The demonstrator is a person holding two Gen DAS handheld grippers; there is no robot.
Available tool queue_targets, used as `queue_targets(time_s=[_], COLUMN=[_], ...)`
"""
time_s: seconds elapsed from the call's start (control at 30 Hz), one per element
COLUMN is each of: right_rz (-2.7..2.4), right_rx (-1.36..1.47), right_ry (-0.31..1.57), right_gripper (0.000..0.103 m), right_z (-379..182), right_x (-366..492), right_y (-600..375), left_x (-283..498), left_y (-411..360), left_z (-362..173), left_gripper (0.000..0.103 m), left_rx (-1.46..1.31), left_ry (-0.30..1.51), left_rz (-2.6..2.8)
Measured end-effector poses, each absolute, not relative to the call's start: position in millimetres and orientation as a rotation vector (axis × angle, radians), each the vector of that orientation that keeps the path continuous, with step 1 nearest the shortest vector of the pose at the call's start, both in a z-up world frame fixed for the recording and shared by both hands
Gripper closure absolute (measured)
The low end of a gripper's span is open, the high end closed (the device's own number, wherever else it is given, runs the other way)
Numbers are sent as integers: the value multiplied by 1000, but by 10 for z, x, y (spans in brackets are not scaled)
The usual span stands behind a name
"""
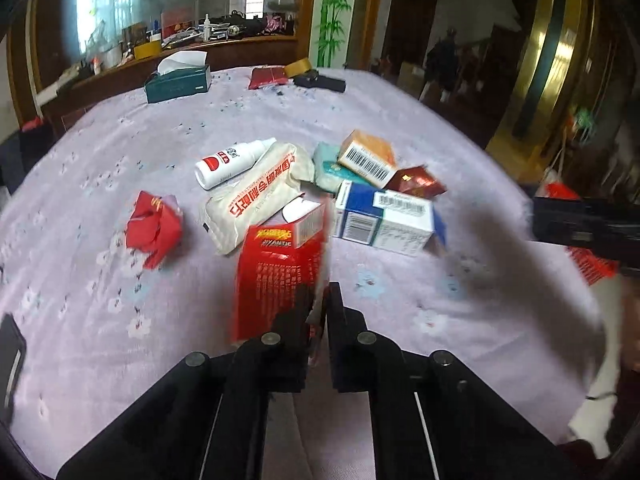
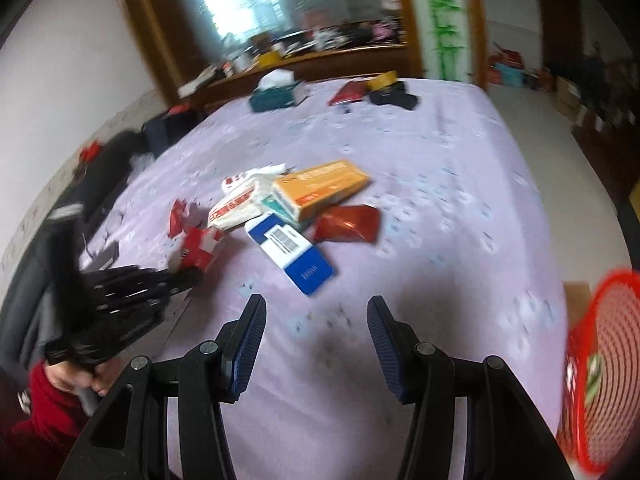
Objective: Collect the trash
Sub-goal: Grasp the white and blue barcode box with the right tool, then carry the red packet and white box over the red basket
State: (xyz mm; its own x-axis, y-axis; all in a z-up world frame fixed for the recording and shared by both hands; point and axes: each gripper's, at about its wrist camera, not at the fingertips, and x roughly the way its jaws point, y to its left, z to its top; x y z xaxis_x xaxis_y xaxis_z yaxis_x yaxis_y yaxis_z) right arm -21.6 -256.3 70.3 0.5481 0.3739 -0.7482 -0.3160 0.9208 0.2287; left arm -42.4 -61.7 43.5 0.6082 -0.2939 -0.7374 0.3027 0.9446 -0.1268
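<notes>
Your left gripper (image 1: 318,300), jaws pinching the red carton (image 1: 280,276) above the near counter (image 1: 460,320): keep it clamped, carrying right to the red basket (image 2: 600,380). Right gripper (image 2: 316,312), jaws spread, empty.

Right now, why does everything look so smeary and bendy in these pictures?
Right wrist view: the camera is moving, so the pile of boxes and the red basket smear. Left wrist view: sharper, though the red box in the left gripper blurs. Both views: the fisheye lens curves the table edges; window glare washes the background.
</notes>
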Motion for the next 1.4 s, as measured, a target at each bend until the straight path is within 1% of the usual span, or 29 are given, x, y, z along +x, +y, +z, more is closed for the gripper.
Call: queue_targets(time_s=[0.2, 0.43, 0.47, 0.5, 0.57, 0.6, 0.63, 0.67, 0.73, 0.8, 0.87, 0.9, 0.93, 1.0, 1.13, 1.27, 1.4], right_rz=[497, 513, 509, 492, 485, 474, 458, 457, 455, 456, 471, 465, 460, 454, 431, 400, 366], right_rx=[-38, -131, -153, -168, -186, -191, -190, -180, -149, -124, -94, -85, -83, -68, -15, 22, 62], right_ry=[952, 997, 1002, 991, 978, 970, 962, 955, 947, 931, 915, 902, 891, 877, 865, 834, 794], right_gripper=[46, 47, 53, 53, 57, 58, 58, 58, 58, 58, 58, 58, 58, 58, 58, 58, 58], right_z=[482, 231, 207, 206, 231, 248, 275, 299, 356, 417, 476, 505, 522, 544, 552, 603, 696], right_x=[280, 575, 568, 541, 468, 435, 389, 348, 244, 133, 6, -69, -127, -211, -361, -528, -657], right_y=[-2163, -1854, -1809, -1784, -1737, -1732, -1732, -1747, -1782, -1809, -1827, -1842, -1844, -1864, -1962, -2086, -2239], left_x=[-597, -546, -547, -547, -528, -505, -491, -481, -477, -480, -494, -495, -498, -499, -537, -603, -654], left_y=[-521, -496, -492, -490, -481, -469, -462, -452, -423, -385, -382, -390, -399, -418, -435, -426, -547], left_z=[518, 399, 384, 367, 333, 304, 284, 268, 255, 250, 240, 231, 222, 194, 227, 376, 508], left_gripper=[97, 97, 97, 97, 96, 92, 84, 80, 69, 64, 64, 68, 81, 90, 96, 98, 99], left_rx=[-33, -9, -5, 0, 7, 3, -2, -3, -10, -24, -12, -3, 4, 8, 11, -66, -87], left_ry=[816, 849, 852, 852, 865, 879, 888, 893, 896, 895, 889, 892, 893, 901, 867, 831, 805], left_rz=[-358, -348, -345, -338, -331, -320, -309, -298, -279, -271, -257, -254, -249, -240, -214, -265, -320])
